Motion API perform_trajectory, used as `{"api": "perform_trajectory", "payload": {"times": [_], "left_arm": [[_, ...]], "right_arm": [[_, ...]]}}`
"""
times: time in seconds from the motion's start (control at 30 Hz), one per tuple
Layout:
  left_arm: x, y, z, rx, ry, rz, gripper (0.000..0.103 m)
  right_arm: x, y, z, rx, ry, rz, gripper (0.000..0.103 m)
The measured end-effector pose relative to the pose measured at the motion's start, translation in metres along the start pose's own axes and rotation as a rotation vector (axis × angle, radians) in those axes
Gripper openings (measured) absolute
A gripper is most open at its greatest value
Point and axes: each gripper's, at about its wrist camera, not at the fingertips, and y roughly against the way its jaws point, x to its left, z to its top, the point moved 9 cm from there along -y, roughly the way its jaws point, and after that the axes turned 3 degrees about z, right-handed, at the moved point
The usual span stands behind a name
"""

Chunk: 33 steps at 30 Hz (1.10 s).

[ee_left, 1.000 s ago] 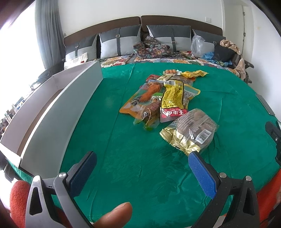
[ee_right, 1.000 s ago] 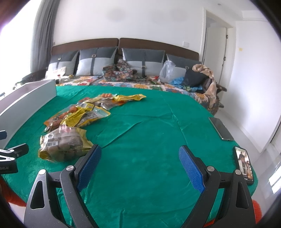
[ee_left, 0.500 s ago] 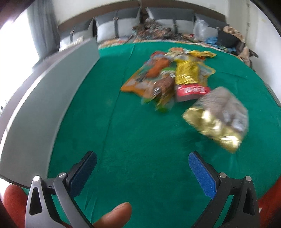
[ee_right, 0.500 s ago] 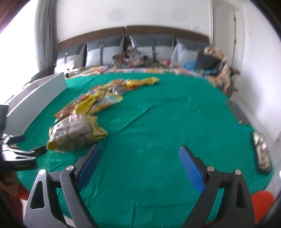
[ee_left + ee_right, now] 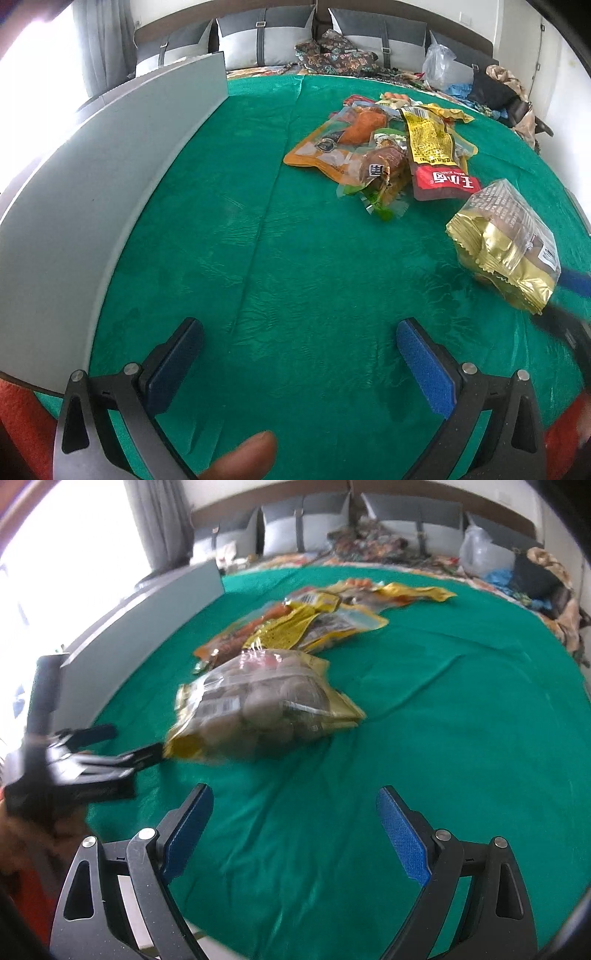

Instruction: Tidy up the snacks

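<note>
Left wrist view: left gripper (image 5: 295, 363), fingers spread wide, holding nothing, over the green cloth (image 5: 295, 266). Gold snack bag (image 5: 506, 247) near the right edge; mixed packets (image 5: 388, 155) beyond; grey box wall (image 5: 110, 177) at left.

Right wrist view: right gripper (image 5: 295, 832), fingers wide apart, empty. Bag (image 5: 258, 709) ahead, blurred. Advice: close on the crimped edge, not the puffed middle.

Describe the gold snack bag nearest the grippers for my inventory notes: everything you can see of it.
The gold snack bag is a puffy, crinkly foil pouch with zigzag-cut sealed ends and a clear panel showing round pale-brown pieces, plus a white printed label. It lies flat on the green cloth, apart from the pile of snack packets behind it. The view is too blurred to tell whether any jaws touch it.
</note>
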Motion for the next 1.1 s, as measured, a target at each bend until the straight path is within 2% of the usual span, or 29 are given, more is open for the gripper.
{"api": "perform_trajectory", "payload": {"times": [0.07,0.1,0.13,0.2,0.27,0.47,0.57,0.6,0.7,0.83,1.1], "left_arm": [[0.001,0.001,-0.001,-0.007,-0.001,-0.001,0.103],[0.001,0.000,0.000,-0.007,-0.001,-0.001,0.103],[0.001,0.001,-0.001,-0.007,-0.002,-0.002,0.103],[0.002,0.001,-0.002,-0.005,0.000,-0.002,0.103],[0.002,0.002,-0.002,-0.006,0.002,0.000,0.103],[0.004,-0.001,0.002,-0.016,0.039,0.026,0.103],[0.004,-0.001,0.003,-0.009,0.036,0.025,0.103],[0.004,-0.001,0.003,-0.007,0.034,0.023,0.103],[0.005,-0.002,0.003,-0.005,0.034,0.022,0.103],[0.005,-0.002,0.004,-0.004,0.046,0.031,0.103],[0.005,-0.002,0.004,-0.023,0.049,0.036,0.103]], "right_arm": [[-0.009,-0.016,0.011,0.024,-0.005,-0.036,0.092],[-0.022,-0.020,0.018,0.018,-0.029,-0.088,0.092],[-0.046,-0.019,0.027,-0.010,-0.086,-0.189,0.092],[-0.091,-0.007,0.036,-0.049,-0.245,-0.319,0.092],[-0.120,0.010,0.036,-0.088,-0.332,-0.363,0.092],[-0.154,0.042,-0.007,-0.077,-0.219,-0.492,0.092],[-0.174,0.041,-0.022,-0.043,-0.234,-0.519,0.092],[-0.181,0.043,-0.022,-0.047,-0.258,-0.502,0.092],[-0.196,0.030,-0.010,-0.013,-0.295,-0.492,0.092],[-0.212,0.017,0.005,-0.012,-0.317,-0.415,0.094],[-0.211,0.013,0.009,-0.026,-0.305,-0.401,0.094]]}}
